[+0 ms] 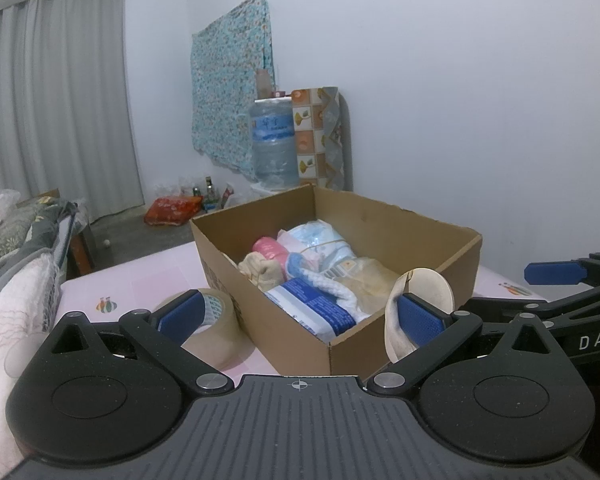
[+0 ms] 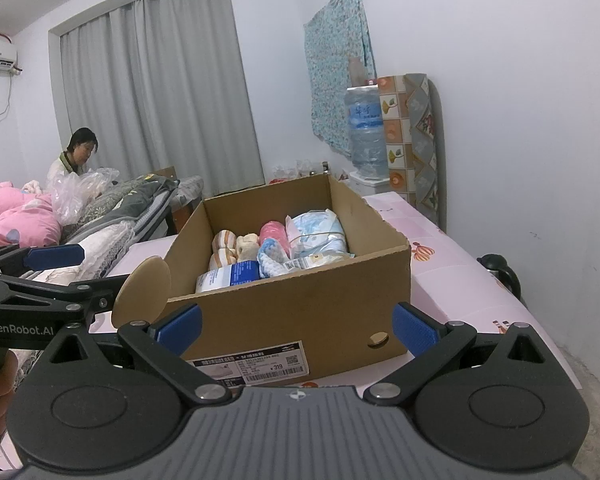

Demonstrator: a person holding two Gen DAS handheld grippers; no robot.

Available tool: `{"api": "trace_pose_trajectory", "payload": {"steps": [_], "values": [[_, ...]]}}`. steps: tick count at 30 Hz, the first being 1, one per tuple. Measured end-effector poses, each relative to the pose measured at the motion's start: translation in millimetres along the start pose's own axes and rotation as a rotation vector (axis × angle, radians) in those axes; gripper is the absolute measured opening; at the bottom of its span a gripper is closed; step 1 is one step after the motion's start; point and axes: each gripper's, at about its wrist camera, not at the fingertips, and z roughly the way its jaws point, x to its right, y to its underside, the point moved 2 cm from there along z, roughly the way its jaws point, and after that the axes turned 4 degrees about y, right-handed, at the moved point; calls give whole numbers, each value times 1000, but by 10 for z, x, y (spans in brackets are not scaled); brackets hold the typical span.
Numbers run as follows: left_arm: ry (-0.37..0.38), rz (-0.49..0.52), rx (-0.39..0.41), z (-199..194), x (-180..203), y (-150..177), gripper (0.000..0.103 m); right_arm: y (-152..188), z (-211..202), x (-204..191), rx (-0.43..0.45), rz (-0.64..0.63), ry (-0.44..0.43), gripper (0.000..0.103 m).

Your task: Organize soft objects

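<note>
In the left wrist view, left to right: a roll of packing tape (image 1: 210, 322) lies on the pink counter (image 1: 148, 280) at lower left of centre, partly behind the left blue pad of the left claw (image 1: 298, 316). The left claw's pads stand spread wide with nothing pinched between them; the near corner of the cardboard box (image 1: 292, 332) sits in the gap, at the centre of the frame. The soft objects lie inside that box: a cream stuffed toy (image 1: 262, 270), a pink roll (image 1: 269, 249), a blue-and-white packet (image 1: 314, 306), a white knitted piece (image 1: 332, 286) and a light blue bundle (image 1: 320, 242) bound with a rubber band. Just right of them, a pale round disc (image 1: 424, 286) with a cloth strip shows at the box's right wall, behind the claw's right pad; whether it touches the pad cannot be told. At the right edge the right claw (image 1: 556, 272) shows as one blue pad and black links. In the right wrist view the left claw (image 2: 56, 257) enters at the left edge with the same disc (image 2: 144, 292) beside it, near the box's left corner. The right claw (image 2: 298, 324) is spread at about half its range, holding nothing, with the box (image 2: 300, 308) directly ahead between the pads and the soft objects beyond its front wall. Whether the pads touch the box cannot be told.
</note>
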Motion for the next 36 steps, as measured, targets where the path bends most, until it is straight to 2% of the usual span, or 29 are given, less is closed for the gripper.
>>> {"api": "trace_pose_trajectory", "payload": {"steps": [36], "values": [[-5, 3, -7, 24, 34, 35, 103, 25, 24, -11, -1, -8, -9, 27]]}}
